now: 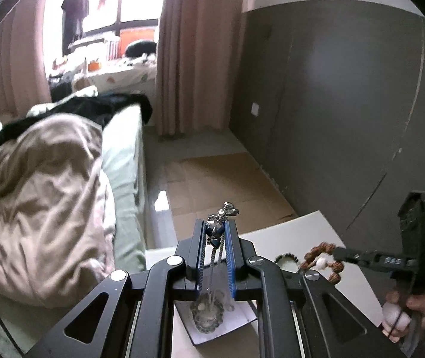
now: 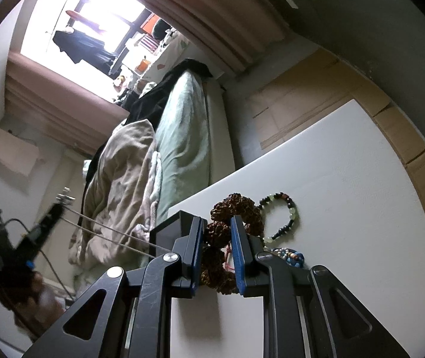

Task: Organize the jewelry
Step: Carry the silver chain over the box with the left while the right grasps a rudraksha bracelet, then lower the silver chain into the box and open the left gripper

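Observation:
My left gripper (image 1: 216,228) is shut on a silver chain necklace with a metal pendant (image 1: 223,212); the chain hangs down to a coil of jewelry on a white card (image 1: 212,316). My right gripper (image 2: 217,223) is shut on a bracelet of large brown rough seed beads (image 2: 218,232), lifted over the white table (image 2: 346,208). It also shows in the left wrist view (image 1: 320,252), where the right gripper (image 1: 336,253) holds it at the right. A bracelet of dark and pale green beads (image 2: 284,217) lies flat on the table beside it.
A blue and multicolour beaded piece (image 2: 290,256) lies on the table near my right fingers. A bed with a beige duvet (image 1: 42,203) stands left of the table. Cardboard (image 1: 227,179) covers the floor along the grey wall (image 1: 346,104). The left gripper shows blurred at the left of the right wrist view (image 2: 42,220).

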The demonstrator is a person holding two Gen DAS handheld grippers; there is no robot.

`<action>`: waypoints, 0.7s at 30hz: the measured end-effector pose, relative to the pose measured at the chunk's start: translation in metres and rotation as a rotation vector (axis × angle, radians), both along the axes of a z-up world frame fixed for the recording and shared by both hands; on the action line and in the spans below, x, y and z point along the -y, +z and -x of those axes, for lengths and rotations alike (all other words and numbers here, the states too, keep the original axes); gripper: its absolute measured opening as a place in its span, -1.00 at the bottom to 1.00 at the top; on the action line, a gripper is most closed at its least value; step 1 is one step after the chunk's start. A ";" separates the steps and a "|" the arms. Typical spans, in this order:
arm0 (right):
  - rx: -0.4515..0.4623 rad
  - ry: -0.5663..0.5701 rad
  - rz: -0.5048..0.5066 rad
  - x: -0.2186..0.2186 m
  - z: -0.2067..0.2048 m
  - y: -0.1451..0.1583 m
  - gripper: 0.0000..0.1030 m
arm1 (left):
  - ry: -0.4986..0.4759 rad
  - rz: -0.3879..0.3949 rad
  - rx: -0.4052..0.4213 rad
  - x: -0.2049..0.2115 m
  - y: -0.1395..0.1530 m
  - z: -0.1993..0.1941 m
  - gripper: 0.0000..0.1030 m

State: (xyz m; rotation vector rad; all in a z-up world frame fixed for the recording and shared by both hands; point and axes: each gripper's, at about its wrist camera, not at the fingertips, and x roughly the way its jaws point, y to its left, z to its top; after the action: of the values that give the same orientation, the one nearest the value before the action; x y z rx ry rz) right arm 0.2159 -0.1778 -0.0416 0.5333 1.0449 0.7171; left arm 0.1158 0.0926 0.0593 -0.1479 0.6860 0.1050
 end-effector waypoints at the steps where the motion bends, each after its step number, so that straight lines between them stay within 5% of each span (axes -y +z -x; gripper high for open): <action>1: 0.003 -0.001 -0.004 0.000 0.000 0.001 -0.61 | 0.015 0.006 -0.013 -0.001 -0.005 -0.001 -0.75; 12: 0.048 -0.016 -0.074 -0.007 0.002 0.009 -0.61 | 0.124 0.241 -0.095 -0.011 -0.080 0.006 -0.75; 17: 0.072 0.010 -0.146 -0.023 0.007 0.012 -0.61 | 0.151 0.310 -0.139 -0.020 -0.090 0.005 -0.71; 21: 0.098 0.059 -0.192 -0.045 0.015 0.017 -0.61 | 0.174 0.370 -0.104 -0.031 -0.086 0.012 0.14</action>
State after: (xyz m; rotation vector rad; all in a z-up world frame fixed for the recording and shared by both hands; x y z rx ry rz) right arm 0.2012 -0.1331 -0.0249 0.6279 0.9090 0.8928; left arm 0.1036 0.1238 -0.0264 -0.5607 0.7913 0.1525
